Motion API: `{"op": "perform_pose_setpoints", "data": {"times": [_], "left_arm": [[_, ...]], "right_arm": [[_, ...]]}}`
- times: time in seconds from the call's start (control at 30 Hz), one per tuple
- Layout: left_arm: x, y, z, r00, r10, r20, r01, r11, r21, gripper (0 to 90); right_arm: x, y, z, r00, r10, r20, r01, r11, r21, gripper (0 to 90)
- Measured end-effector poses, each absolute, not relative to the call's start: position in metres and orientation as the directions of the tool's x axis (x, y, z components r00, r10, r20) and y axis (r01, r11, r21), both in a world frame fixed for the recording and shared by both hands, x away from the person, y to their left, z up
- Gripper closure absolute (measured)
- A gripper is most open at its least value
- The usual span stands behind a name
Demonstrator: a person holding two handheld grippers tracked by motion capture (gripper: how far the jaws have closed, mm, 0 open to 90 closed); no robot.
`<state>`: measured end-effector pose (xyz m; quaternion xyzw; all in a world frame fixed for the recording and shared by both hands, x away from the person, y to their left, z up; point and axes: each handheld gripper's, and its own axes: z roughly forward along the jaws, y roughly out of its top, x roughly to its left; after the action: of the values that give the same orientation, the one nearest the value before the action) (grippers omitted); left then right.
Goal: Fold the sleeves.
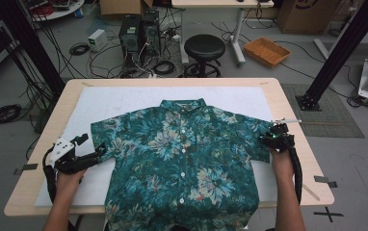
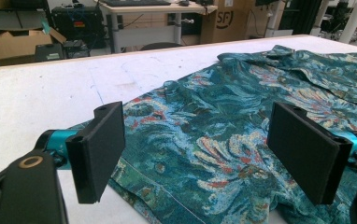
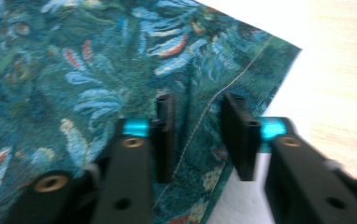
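A teal floral short-sleeved shirt (image 1: 182, 154) lies flat and buttoned on a white mat (image 1: 114, 98), collar away from me. My left gripper (image 1: 93, 147) hovers at the shirt's left sleeve. In the left gripper view its jaws (image 2: 200, 154) stand wide apart above the sleeve cloth (image 2: 223, 121), touching nothing. My right gripper (image 1: 271, 136) sits at the outer hem of the right sleeve. In the right gripper view its jaws (image 3: 196, 105) point down onto the sleeve (image 3: 74, 70), narrowly apart. The stitched hem and a small fold lie between them, with a gap still showing.
The mat covers most of a wooden table (image 1: 42, 159), and the shirt's bottom hem hangs over the near edge. Beyond the far edge are a black stool (image 1: 204, 48), computer towers (image 1: 136, 31), floor cables and an orange basket (image 1: 268, 50). Black frame posts stand at both sides.
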<state>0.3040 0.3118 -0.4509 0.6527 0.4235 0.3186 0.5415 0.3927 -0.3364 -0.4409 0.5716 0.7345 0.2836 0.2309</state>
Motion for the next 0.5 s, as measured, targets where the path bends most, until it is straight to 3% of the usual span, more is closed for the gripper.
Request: {"op": "perform_pose_setpoints", "data": {"times": [0.07,0.1,0.5], "left_arm": [[0.304,0.311,-0.451,0.437,0.898,-0.044,0.208,-0.054,0.977,19.7],[0.304,0.312,-0.451,0.437,0.898,-0.043,0.208,-0.055,0.977,19.7],[0.305,0.312,-0.451,0.436,0.899,-0.039,0.211,-0.060,0.976,19.7]], "right_arm": [[0.392,-0.334,-0.442,-0.247,0.969,-0.013,0.703,0.188,0.686,87.0],[0.392,-0.332,-0.442,-0.250,0.968,-0.034,0.696,0.204,0.689,88.1],[0.383,-0.322,-0.425,-0.304,0.952,-0.020,0.600,0.208,0.773,89.1]]}}
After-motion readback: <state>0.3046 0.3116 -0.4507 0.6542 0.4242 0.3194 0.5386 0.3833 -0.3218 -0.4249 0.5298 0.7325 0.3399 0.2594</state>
